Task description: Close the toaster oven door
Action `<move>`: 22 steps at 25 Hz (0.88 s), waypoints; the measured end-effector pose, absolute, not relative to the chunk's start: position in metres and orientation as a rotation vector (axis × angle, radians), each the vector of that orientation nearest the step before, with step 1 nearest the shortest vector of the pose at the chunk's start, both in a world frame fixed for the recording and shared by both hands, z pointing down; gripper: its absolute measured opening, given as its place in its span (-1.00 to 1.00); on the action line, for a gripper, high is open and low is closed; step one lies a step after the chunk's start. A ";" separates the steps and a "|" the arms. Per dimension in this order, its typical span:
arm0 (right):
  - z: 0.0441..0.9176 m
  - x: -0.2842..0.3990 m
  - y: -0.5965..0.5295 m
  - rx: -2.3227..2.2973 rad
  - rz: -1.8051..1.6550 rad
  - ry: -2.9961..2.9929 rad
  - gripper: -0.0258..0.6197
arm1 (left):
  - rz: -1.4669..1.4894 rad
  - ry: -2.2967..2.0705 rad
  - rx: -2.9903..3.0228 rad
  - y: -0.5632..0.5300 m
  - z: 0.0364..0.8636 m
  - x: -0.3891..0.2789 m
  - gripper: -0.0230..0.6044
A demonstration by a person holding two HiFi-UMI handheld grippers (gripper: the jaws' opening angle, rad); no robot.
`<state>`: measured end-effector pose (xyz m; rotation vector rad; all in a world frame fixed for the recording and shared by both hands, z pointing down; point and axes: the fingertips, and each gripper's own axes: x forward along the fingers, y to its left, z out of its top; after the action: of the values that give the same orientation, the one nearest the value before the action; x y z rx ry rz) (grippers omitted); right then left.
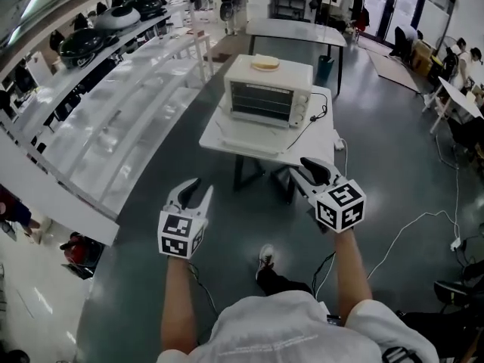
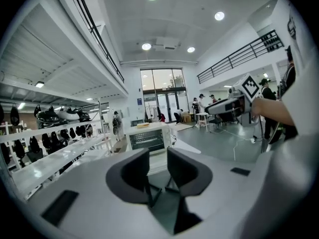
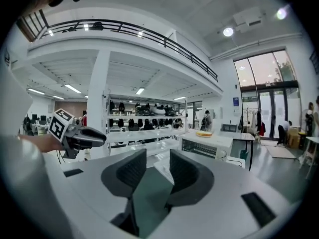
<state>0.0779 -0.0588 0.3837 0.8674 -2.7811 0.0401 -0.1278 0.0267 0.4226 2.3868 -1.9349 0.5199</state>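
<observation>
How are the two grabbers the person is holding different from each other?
The right gripper reaches the front edge of the white table; the left gripper hangs back over the floor. The left gripper aims straight at the toaster oven; the right gripper aims to its left. Both are open and empty.

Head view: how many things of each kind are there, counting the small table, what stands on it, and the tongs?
Table: 1
Toaster oven: 1
Yellowish round item on the oven: 1
Tongs: 2, left tongs and right tongs, both open
Total: 5
</observation>
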 end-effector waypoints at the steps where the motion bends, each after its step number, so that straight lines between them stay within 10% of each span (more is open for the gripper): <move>1: 0.383 0.076 -0.078 0.864 0.049 -2.786 -0.49 | 0.531 -1.940 2.381 0.010 0.421 -0.130 -0.55; 22: 0.486 0.047 -0.289 0.850 0.336 -2.630 -0.49 | 0.609 -1.777 2.239 -0.202 0.483 -0.164 -0.60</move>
<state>0.0468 -0.2887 0.4862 0.8501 -2.6299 0.3360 -0.1645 -0.2023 0.4830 2.2393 -1.7766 0.6093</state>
